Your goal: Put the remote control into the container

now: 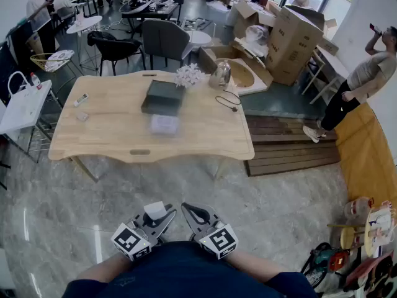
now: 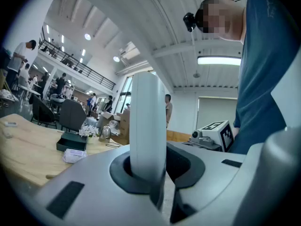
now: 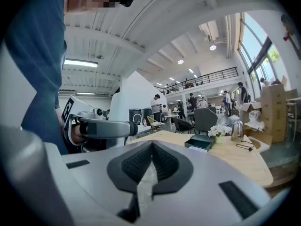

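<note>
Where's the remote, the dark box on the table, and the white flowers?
remote control (image 2: 147, 121), left gripper view, middle of its white body.
dark box (image 1: 162, 98), head view, its middle.
white flowers (image 1: 189, 75), head view, middle of the bunch.

So the remote control (image 2: 147, 126) is a plain white, slim, long slab with rounded edges, and from here I can't make out any buttons. It's standing straight up, its lower end pinched between the jaws of my left tool (image 2: 149, 171), held low close to my body and well away from the worktop (image 1: 111, 135). The container (image 1: 163, 97) is a dark, low rectangular box. It sits flat around the middle of the worktop, a bit toward the far edge.
</note>
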Demonstrator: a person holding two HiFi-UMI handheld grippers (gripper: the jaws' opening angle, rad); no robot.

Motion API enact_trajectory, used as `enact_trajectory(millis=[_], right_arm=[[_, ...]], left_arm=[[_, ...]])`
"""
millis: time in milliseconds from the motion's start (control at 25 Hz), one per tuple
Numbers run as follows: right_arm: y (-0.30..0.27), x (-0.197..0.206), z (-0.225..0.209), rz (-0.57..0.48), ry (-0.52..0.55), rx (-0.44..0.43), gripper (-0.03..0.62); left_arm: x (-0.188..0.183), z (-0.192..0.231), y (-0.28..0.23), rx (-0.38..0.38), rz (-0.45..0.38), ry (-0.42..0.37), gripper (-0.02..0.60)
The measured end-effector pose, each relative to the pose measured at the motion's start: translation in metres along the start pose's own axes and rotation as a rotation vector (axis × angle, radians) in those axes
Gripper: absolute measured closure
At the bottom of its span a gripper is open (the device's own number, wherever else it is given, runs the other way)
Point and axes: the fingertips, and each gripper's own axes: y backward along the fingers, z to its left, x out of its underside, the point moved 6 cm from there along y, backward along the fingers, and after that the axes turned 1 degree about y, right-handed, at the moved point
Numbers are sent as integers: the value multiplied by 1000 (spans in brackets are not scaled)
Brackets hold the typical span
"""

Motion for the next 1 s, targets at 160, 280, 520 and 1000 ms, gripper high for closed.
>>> enact_trajectory(millis=[160, 280, 520, 1000], right_arm=[[-3, 0, 1, -1, -6, -9, 576], [-2, 0, 2, -2, 4, -17, 577], [-4, 3, 1, 7, -4, -32, 576], [5, 4, -40, -1, -30, -47, 574]], left_arm=[[1, 2, 1, -1, -3, 1, 500], [2, 1, 1, -3, -3, 2, 500], [4, 0, -1, -15, 1, 8, 500], [5, 1, -32, -65, 1, 18, 501]])
